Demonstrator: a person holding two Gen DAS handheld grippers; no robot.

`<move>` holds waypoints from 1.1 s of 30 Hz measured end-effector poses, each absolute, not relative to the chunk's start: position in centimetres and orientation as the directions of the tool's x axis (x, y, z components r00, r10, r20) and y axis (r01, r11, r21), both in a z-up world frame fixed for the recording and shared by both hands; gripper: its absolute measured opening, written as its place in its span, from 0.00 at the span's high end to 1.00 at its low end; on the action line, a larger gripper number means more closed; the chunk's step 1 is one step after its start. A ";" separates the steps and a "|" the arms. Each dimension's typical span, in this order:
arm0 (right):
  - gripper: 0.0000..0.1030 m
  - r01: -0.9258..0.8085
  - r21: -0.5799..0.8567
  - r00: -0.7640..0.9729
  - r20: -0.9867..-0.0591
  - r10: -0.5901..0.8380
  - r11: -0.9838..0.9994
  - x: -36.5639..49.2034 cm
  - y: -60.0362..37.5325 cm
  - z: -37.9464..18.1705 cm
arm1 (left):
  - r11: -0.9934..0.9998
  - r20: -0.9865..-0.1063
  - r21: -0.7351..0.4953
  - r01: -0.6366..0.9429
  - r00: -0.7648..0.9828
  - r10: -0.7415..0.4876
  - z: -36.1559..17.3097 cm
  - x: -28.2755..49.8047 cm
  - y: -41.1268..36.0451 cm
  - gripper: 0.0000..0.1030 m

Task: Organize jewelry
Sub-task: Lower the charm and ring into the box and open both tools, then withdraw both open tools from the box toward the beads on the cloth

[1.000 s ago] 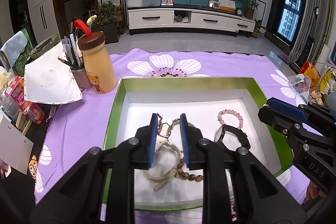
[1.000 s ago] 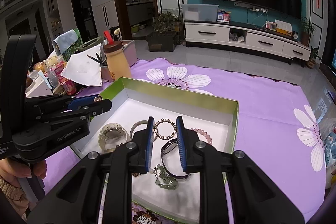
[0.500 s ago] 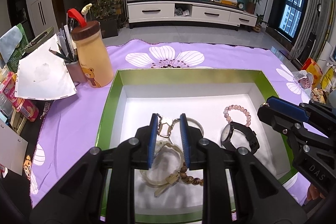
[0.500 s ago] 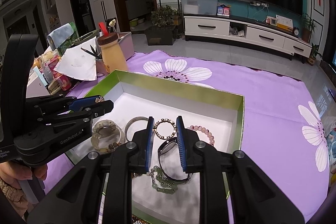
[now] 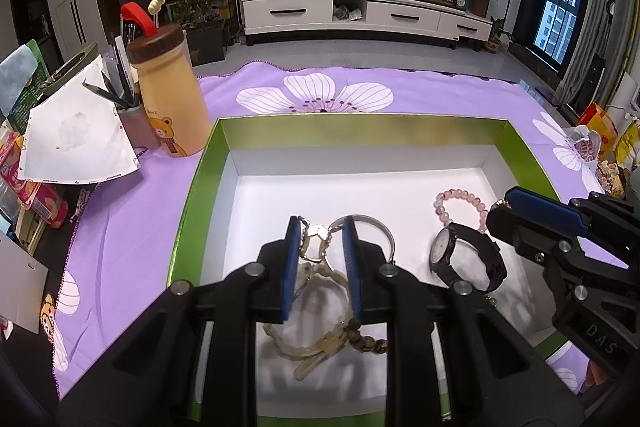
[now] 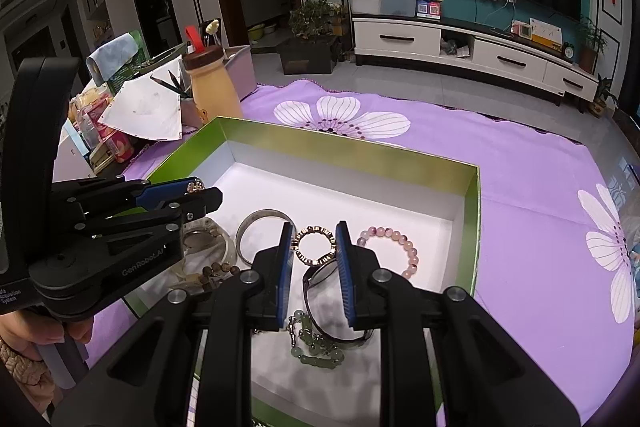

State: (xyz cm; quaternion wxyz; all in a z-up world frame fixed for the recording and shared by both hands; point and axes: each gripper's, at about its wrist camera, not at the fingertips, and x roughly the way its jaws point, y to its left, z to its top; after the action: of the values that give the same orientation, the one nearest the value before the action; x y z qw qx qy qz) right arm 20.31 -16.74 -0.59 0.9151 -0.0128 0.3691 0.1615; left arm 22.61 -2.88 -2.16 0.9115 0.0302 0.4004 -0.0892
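A green-rimmed white box (image 5: 208, 167) (image 6: 474, 211) on the purple cloth holds jewelry. My left gripper (image 5: 320, 227) is shut on a small gold-and-silver chain piece (image 5: 314, 241) above the box's near left part. My right gripper (image 6: 314, 233) is shut on a gold ring-shaped bracelet (image 6: 314, 245) above the box's middle. In the box lie a pink bead bracelet (image 5: 460, 199) (image 6: 394, 247), a black watch (image 5: 464, 257), a silver bangle (image 6: 262, 233), a cream watch (image 5: 304, 315), brown beads (image 5: 366, 341) and green beads (image 6: 316, 349).
A tan bear bottle (image 5: 172, 95) and a pencil cup (image 5: 136, 123) stand left of the box, with white paper (image 5: 72, 139) and snack packs beyond. The purple flowered cloth (image 6: 540, 211) stretches right of the box. The table's far edge borders the living room floor.
Both grippers have lifted slightly and drawn back over the box, each still holding its piece. The jewelry in the box has not moved.
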 end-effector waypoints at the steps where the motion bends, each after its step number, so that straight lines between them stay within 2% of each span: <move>1: 0.80 -0.305 0.096 0.674 -0.681 0.286 0.947 20.4 -16.8 -0.6 | 0.983 -0.737 -0.015 0.185 0.663 -0.136 -2.3 22.6 -2.9 0.80; 23: 0.79 -0.285 0.122 0.654 -0.701 0.286 0.951 20.6 -17.2 -1.3 | 0.985 -0.753 -0.013 0.174 0.646 -0.124 -3.1 22.8 -2.9 0.78; 26: 0.78 -0.281 0.123 0.656 -0.700 0.284 0.952 20.5 -17.3 -1.2 | 0.985 -0.752 -0.013 0.173 0.648 -0.124 -3.0 22.7 -2.9 0.69; 28: 0.73 -0.275 0.126 0.657 -0.699 0.282 0.953 20.4 -17.5 -1.2 | 0.985 -0.749 -0.014 0.172 0.651 -0.124 -2.9 22.6 -2.9 0.55; 30: 0.69 -0.270 0.134 0.658 -0.698 0.284 0.954 20.2 -17.8 -1.0 | 0.985 -0.744 -0.017 0.170 0.656 -0.126 -2.7 22.3 -2.9 0.48; 33: 0.65 -0.265 0.137 0.667 -0.688 0.285 0.954 19.6 -18.1 -0.6 | 0.986 -0.740 -0.017 0.168 0.661 -0.126 -2.3 22.0 -2.8 0.44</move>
State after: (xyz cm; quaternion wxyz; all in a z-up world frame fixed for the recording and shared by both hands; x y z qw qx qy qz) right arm 19.56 -18.11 -0.58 0.9130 0.0128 0.3790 0.1506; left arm 21.99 -2.78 -2.30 0.9110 0.0264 0.4036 -0.0807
